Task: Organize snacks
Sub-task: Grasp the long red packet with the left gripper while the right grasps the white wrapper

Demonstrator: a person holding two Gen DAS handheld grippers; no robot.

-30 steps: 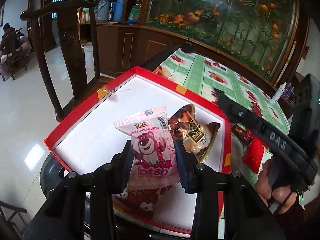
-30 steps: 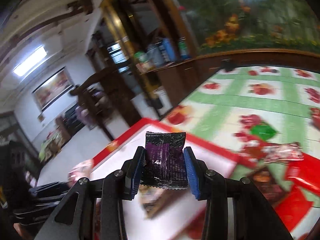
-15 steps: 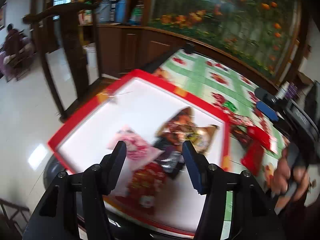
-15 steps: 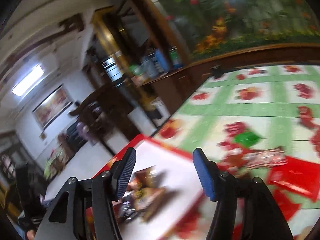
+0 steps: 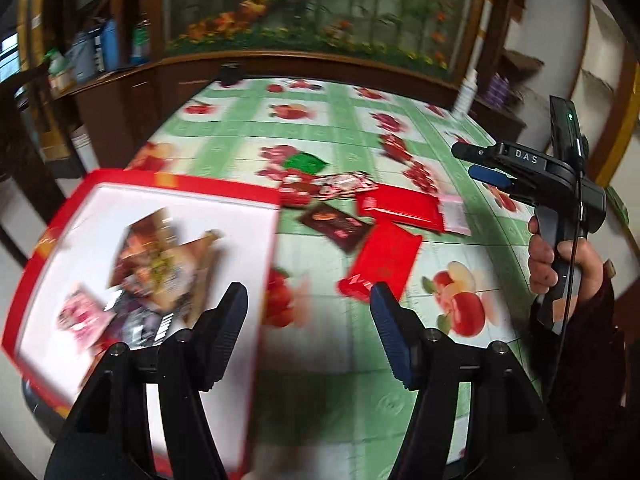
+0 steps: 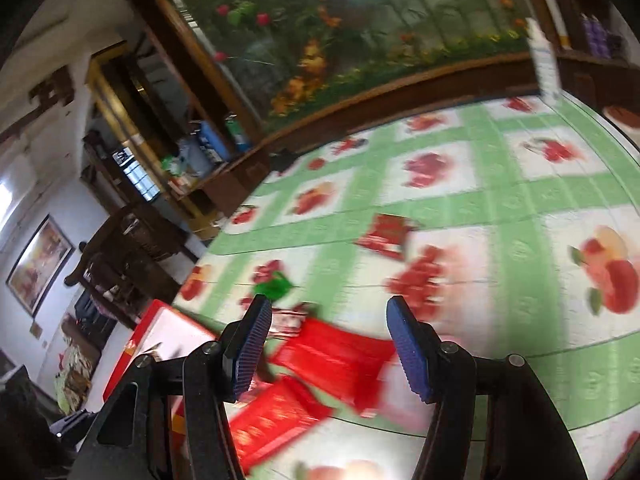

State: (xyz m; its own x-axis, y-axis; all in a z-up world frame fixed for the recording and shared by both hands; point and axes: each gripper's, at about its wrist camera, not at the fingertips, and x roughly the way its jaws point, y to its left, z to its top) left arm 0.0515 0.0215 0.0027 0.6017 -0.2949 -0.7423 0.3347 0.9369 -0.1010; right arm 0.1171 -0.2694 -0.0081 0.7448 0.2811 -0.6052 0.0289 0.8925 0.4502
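A red-rimmed white tray (image 5: 256,196) sits at the table's left end and holds several snack packets, among them a pink Lotso packet (image 5: 78,318) and a brown one (image 5: 160,256). My left gripper (image 5: 308,304) is open and empty above the tray's right edge. Loose snacks lie on the cloth: two red packets (image 5: 382,264) (image 5: 400,208), a dark brown one (image 5: 334,226) and a green one (image 5: 304,163). My right gripper (image 6: 328,340) is open and empty over the red packets (image 6: 336,356). It also shows in the left wrist view (image 5: 486,164), held in a hand.
The table has a green and white fruit-print cloth (image 5: 320,128). A small red packet (image 6: 386,232) lies farther back. A wooden cabinet with a flower painting (image 5: 320,8) stands behind the table. A white bottle (image 5: 468,92) stands at the far right edge.
Both grippers have opened and let their packets go into the tray: the pink Lotso packet from the left, the dark purple one from the right. Both have swung right, toward the loose snacks.
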